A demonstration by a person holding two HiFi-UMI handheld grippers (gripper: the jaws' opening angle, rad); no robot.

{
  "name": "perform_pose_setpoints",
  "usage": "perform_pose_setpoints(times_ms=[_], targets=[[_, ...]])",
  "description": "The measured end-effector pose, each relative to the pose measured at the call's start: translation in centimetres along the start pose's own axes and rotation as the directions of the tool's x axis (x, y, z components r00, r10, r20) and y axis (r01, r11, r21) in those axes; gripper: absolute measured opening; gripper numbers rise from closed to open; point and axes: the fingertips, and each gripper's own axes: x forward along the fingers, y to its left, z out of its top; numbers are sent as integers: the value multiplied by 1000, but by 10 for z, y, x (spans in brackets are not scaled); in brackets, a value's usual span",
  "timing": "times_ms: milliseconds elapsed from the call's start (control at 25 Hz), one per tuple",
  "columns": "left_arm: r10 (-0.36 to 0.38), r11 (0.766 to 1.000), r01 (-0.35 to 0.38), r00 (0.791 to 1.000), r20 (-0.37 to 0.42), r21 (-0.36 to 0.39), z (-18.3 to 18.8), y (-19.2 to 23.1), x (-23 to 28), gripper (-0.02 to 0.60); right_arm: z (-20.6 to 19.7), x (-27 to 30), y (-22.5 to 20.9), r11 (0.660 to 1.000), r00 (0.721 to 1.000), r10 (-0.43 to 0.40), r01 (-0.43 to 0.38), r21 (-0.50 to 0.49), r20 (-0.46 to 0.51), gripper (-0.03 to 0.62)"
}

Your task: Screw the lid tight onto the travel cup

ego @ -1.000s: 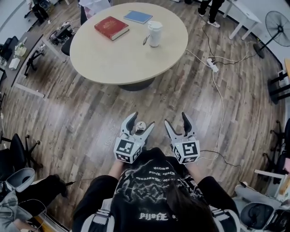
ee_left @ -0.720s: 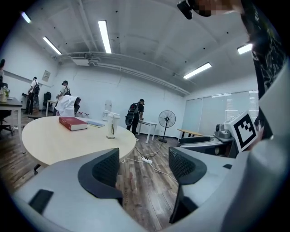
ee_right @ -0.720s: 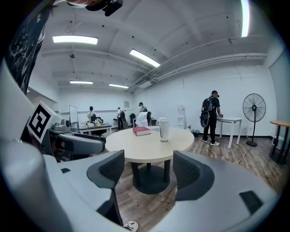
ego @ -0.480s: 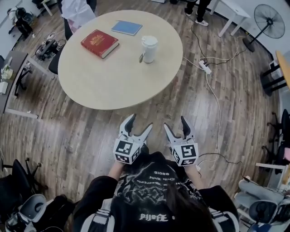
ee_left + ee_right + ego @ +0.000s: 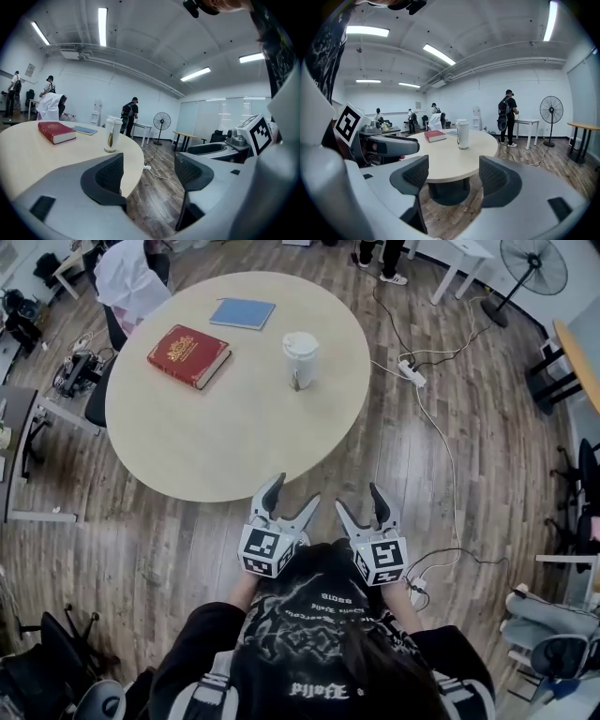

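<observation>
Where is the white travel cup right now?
In the head view, the travel cup stands on the round table, toward its right side, right of the red book.

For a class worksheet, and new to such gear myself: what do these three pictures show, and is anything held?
No robot here: a person holds a two-jaw gripper in each hand. The top-down picture comes from a camera on the person's head; the other two cameras ride on the left gripper and right gripper, looking along their jaws. On the round table are a white travel cup, a red book and a blue notebook. Both grippers are open and empty.
</observation>
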Motion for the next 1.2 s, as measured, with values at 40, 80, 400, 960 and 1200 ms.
perform_pose_setpoints(times_ms=[40, 80, 400, 960, 1200], targets=[[-4, 1000, 4, 1000, -5, 2, 0, 2, 2, 344, 0, 3, -1, 1000, 1000, -3, 3, 2, -4, 324], [-7, 1000, 7, 1000, -12, 4, 0, 4, 4, 344, 0, 6, -3, 1000, 1000, -5, 5, 5, -8, 324], [36, 999, -37, 999, -30, -22, 0, 34, 26, 344, -1, 38, -25, 1000, 1000, 5, -4, 29, -23, 324], [222, 974, -224, 974, -36, -44, 35, 89, 131, 344, 48, 161, -123, 985, 985, 172, -172, -6, -19, 324], [343, 935, -343, 939, -17, -93, 56, 114, 165, 344, 73, 214, -149, 955, 956, 290, -291, -51, -35, 324]])
